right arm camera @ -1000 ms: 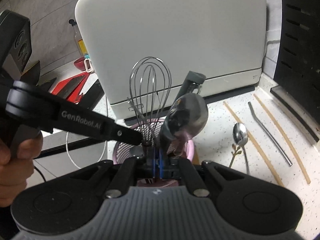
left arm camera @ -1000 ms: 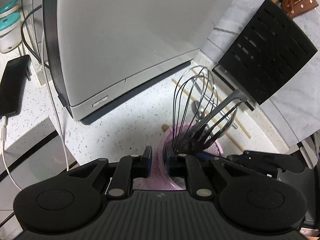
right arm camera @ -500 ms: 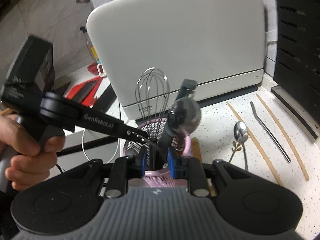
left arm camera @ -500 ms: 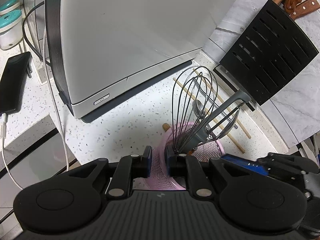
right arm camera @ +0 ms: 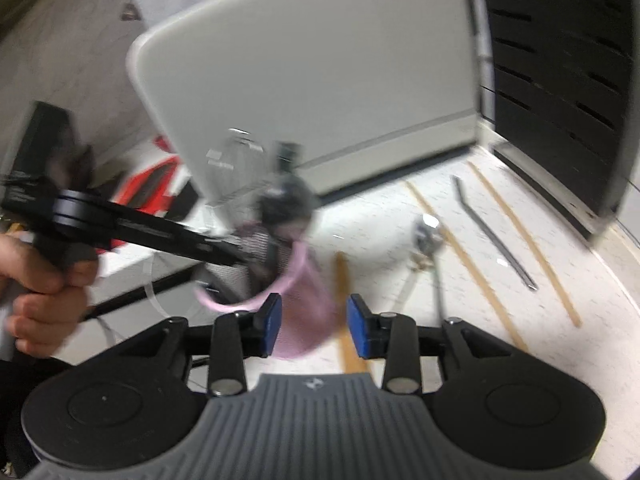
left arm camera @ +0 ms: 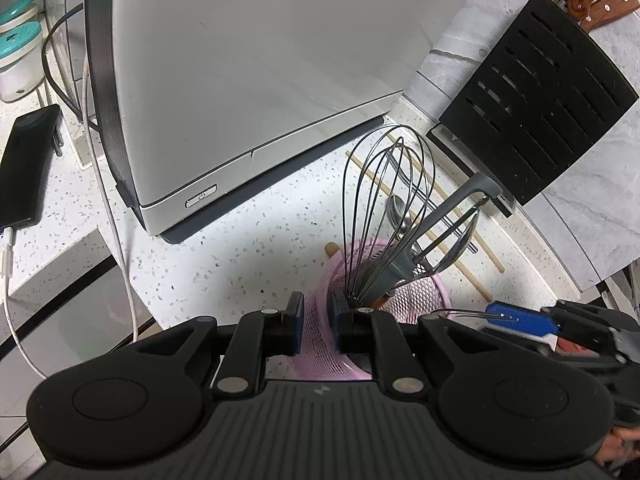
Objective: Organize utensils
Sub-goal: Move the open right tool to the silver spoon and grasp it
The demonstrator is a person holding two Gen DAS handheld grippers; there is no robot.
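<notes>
The left claw (left arm camera: 315, 320) pinches the pink mesh holder's (left arm camera: 424, 296) rim, steadying it on the counter (left arm camera: 256, 248) (whisk (left arm camera: 386, 200) already inside). The right claw (right arm camera: 314, 326) has just been opening, nothing between its pads; a spoon (right arm camera: 430, 236) lies nearby.

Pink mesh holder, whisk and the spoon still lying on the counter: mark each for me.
pink mesh holder (left arm camera: 424, 294): left wrist view, right side of its mesh wall.
whisk (left arm camera: 384, 200): left wrist view, middle of the wire loops.
spoon (right arm camera: 430, 236): right wrist view, its bowl, blurred.
</notes>
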